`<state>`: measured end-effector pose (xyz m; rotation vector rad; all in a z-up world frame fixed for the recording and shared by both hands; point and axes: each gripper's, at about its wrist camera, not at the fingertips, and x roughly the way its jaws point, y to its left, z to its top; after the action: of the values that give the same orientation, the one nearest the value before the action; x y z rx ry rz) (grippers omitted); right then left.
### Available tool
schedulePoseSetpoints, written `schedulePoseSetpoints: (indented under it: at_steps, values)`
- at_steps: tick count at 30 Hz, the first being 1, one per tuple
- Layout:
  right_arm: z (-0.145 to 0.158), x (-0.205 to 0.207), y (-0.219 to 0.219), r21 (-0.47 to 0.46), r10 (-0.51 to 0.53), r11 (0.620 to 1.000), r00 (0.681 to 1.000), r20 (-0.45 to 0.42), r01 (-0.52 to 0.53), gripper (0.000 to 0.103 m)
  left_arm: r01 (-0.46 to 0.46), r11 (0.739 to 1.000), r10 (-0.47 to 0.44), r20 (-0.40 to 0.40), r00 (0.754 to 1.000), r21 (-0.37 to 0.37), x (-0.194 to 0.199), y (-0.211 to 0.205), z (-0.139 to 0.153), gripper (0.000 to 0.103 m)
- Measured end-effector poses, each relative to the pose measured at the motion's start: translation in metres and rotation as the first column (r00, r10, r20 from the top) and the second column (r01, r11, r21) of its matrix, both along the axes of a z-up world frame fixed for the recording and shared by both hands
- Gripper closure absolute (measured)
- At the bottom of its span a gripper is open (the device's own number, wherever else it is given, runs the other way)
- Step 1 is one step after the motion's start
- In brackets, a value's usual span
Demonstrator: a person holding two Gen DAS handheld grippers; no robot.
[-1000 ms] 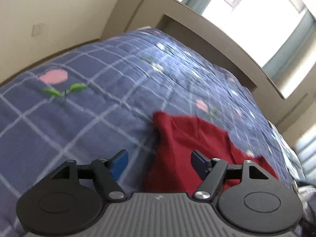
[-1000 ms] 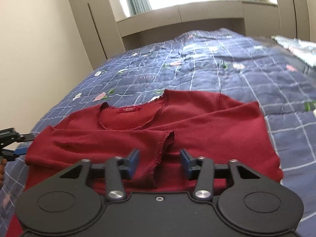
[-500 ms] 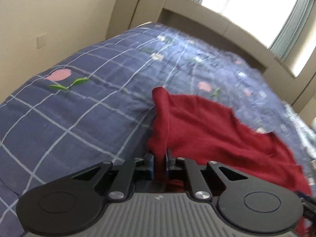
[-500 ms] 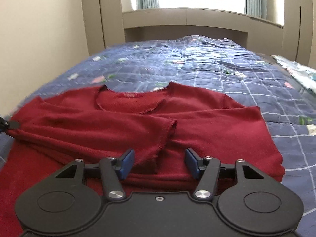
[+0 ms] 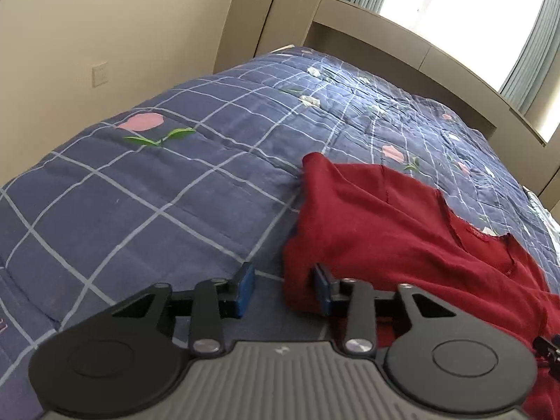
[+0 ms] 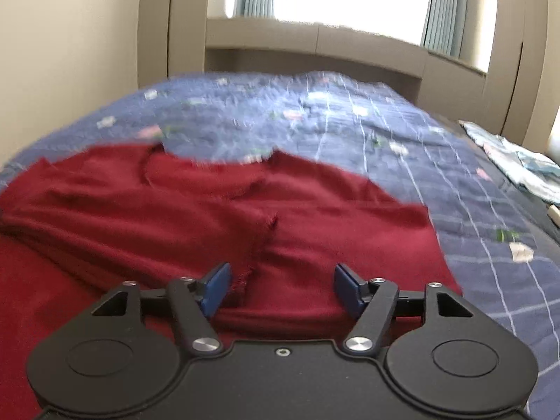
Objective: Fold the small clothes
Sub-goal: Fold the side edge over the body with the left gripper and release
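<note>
Left wrist: left gripper (image 5: 281, 288) open at red top (image 5: 385, 231) edge; right gripper (image 6: 278, 288) open, empty; sleeve folded, body unfolded on bed (image 5: 157, 210).

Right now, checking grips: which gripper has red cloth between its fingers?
The left gripper: the red top's edge sits between its open fingers. The right gripper just hovers above.

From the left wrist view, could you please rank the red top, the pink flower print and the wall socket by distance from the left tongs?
1. Red top, against the right finger.
2. Pink flower print, farther up the quilt, left.
3. Wall socket, farthest, on the left wall.
</note>
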<state>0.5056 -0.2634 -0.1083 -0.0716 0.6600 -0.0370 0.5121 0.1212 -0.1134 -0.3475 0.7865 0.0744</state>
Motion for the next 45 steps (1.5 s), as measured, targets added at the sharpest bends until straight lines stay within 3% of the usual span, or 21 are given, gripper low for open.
schedulePoseSetpoints:
  at_steps: [5,6,7,9,15,24,32,35,45]
  values:
    - [-0.001,-0.004,0.001,-0.020,0.004,1.000,1.000,0.019,-0.004,0.031,-0.007,1.000,0.007,-0.008,1.000,0.013,-0.001,-0.002,0.003,0.064]
    - [0.003,-0.008,0.000,-0.005,0.006,1.000,1.000,0.025,-0.006,0.029,-0.008,1.000,0.008,-0.007,1.000,0.008,-0.003,-0.002,0.006,0.054]
    - [0.006,-0.012,-0.001,0.007,0.010,1.000,0.999,0.033,-0.010,0.022,-0.010,1.000,0.010,-0.007,1.000,0.002,-0.007,-0.001,0.009,0.038]
    - [0.015,-0.026,-0.004,0.006,0.023,1.000,0.998,0.057,-0.023,0.013,-0.012,1.000,0.012,0.004,1.000,-0.006,-0.018,0.000,0.015,0.021]
    - [0.039,-0.083,-0.017,0.013,0.043,0.999,0.995,0.093,-0.044,0.002,0.028,1.000,-0.027,0.011,1.000,-0.013,-0.065,-0.004,0.030,0.003]
    - [0.045,-0.182,-0.035,0.049,0.009,0.999,1.000,0.022,-0.010,0.001,0.162,0.984,-0.161,-0.021,0.987,0.076,-0.152,-0.033,0.040,0.001]
    - [0.032,-0.259,-0.048,0.123,-0.056,0.990,0.996,-0.075,0.065,0.001,0.203,0.976,-0.194,-0.102,0.976,0.080,-0.208,-0.039,0.031,0.001]
    - [0.028,-0.283,-0.047,0.095,-0.066,0.993,0.993,-0.096,0.075,0.001,0.219,0.973,-0.208,-0.129,0.970,0.073,-0.227,-0.038,0.026,0.001]
    - [0.027,-0.328,-0.045,0.009,-0.109,0.994,0.988,-0.107,0.110,0.001,0.279,0.947,-0.255,-0.157,0.954,0.157,-0.267,-0.048,0.026,0.001]
